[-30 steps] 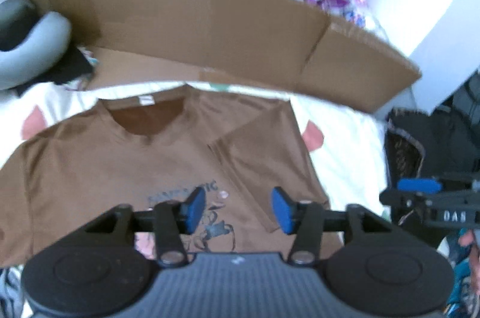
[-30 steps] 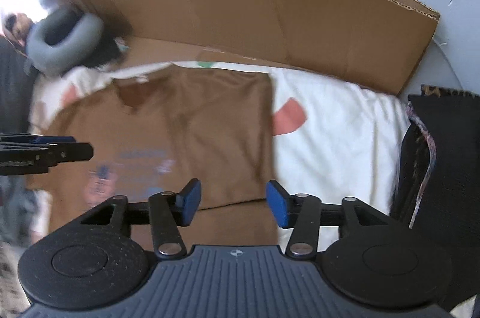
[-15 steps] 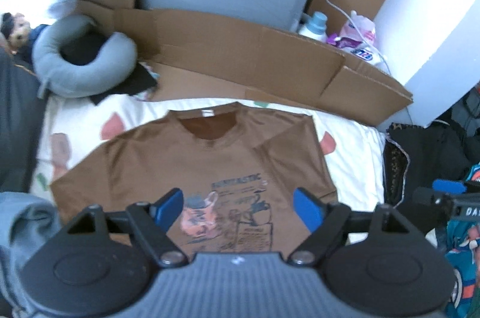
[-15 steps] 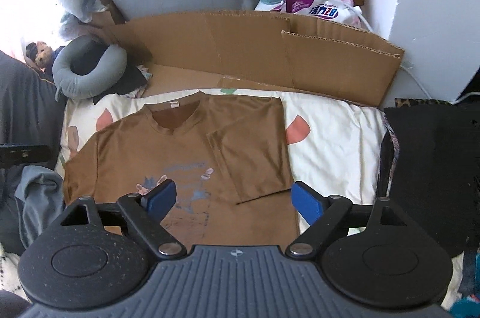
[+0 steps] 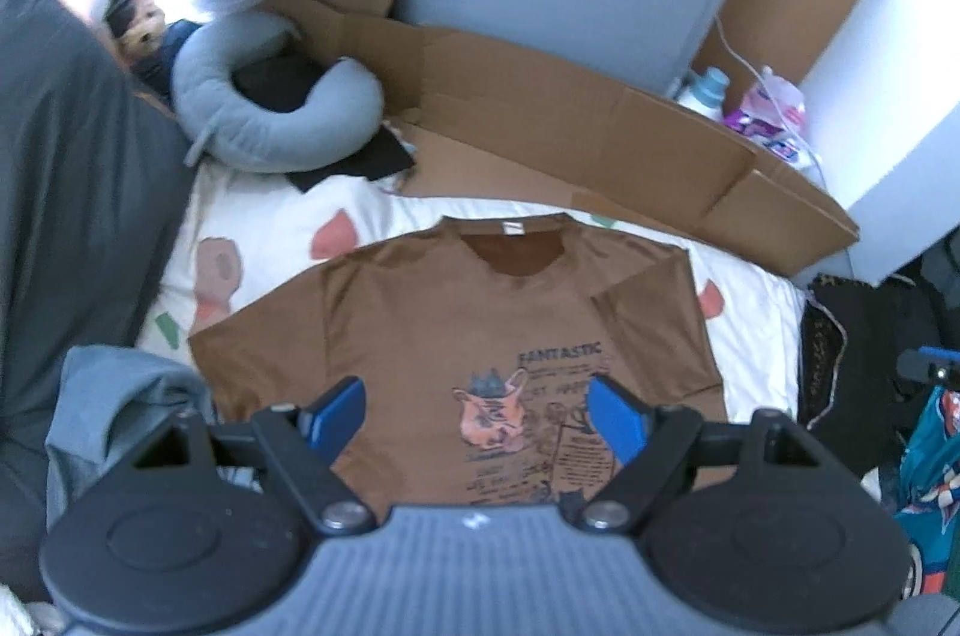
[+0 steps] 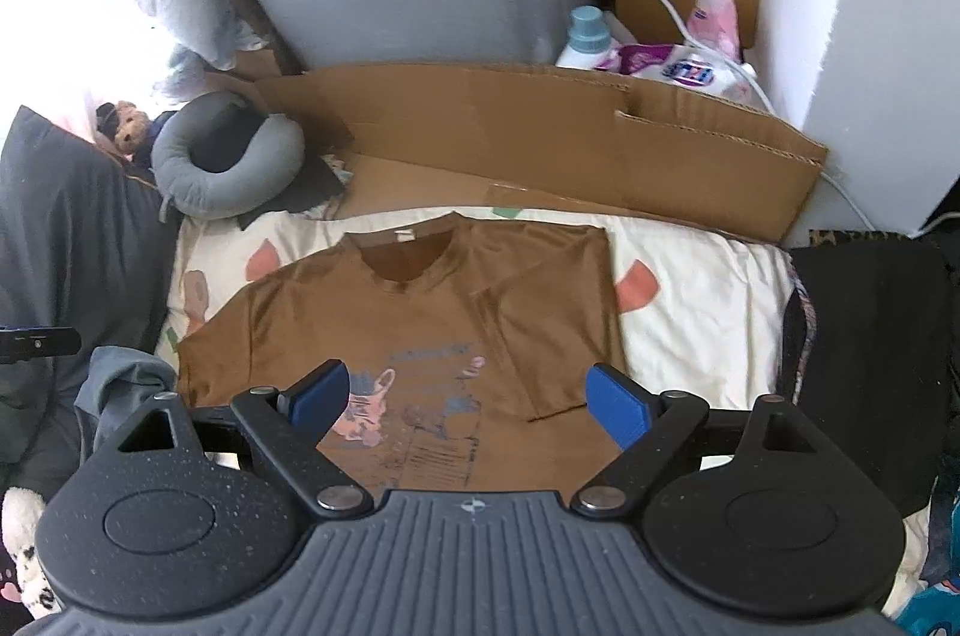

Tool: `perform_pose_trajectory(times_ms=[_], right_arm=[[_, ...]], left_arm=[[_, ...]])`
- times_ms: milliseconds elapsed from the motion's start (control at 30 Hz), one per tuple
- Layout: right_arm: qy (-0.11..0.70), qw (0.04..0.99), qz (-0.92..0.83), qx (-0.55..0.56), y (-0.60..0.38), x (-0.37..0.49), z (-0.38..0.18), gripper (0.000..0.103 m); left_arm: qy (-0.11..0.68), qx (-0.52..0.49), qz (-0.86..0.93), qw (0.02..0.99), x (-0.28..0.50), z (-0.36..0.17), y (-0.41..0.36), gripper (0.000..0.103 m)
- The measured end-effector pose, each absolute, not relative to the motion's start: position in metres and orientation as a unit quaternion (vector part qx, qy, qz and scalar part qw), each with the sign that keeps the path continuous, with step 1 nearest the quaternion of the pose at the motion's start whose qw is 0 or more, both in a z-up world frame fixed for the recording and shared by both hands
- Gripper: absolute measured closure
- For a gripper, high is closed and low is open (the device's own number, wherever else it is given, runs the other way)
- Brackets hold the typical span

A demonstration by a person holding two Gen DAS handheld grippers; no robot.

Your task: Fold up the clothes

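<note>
Both grippers hang wide open and empty, jaws having just been opening: left gripper (image 5: 477,411), right gripper (image 6: 468,396). The brown T-shirt (image 6: 396,312) lies flat on the bedsheet (image 6: 690,312), sleeve folded in at 3 o'clock. Only the right view shows the sleeve's hem (image 6: 558,411); only the left shows "FANTASTIC" (image 5: 561,353). At 12 o'clock lies cardboard (image 5: 576,144).

Brown T-shirt (image 5: 420,330) with blue-and-pink print — cream sheet (image 6: 690,324), coral blotches.
</note>
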State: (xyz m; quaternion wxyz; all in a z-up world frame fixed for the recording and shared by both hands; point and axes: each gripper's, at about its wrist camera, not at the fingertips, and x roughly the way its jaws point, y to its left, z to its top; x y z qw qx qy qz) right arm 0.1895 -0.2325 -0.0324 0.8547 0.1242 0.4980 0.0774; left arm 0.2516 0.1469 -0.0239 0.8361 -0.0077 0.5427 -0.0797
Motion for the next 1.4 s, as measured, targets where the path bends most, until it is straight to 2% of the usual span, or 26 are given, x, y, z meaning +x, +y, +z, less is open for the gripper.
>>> perform_pose_trajectory(times_ms=[200, 567, 900, 1133, 1300, 1400], right_arm=[[0.500, 0.852, 0.098, 0.120, -0.198, 0.194, -0.043, 0.012], [0.522, 0.835, 0.123, 0.121, -0.131, 0.216, -0.105, 0.012], [0.513, 0.837, 0.158, 0.101, -0.080, 0.233, -0.159, 0.012], [0.515, 0.832, 0.169, 0.118, -0.051, 0.239, -0.204, 0.012], [0.522, 0.825, 0.182, 0.121, -0.037, 0.240, -0.237, 0.012], [0.522, 0.824, 0.189, 0.115, -0.026, 0.239, -0.253, 0.012]], left_arm=[[0.548, -0.004, -0.062, 0.834, 0.246, -0.045, 0.179, 0.019], [0.533, 0.012, -0.076, 0.843, 0.232, -0.092, 0.209, 0.019], [0.508, -0.031, -0.023, 0.860, 0.231, -0.140, 0.259, 0.020], [0.492, -0.044, 0.006, 0.870, 0.230, -0.169, 0.287, 0.026], [0.486, -0.068, 0.033, 0.871, 0.228, -0.192, 0.313, 0.034], [0.485, -0.073, 0.048, 0.870, 0.226, -0.209, 0.326, 0.042]])
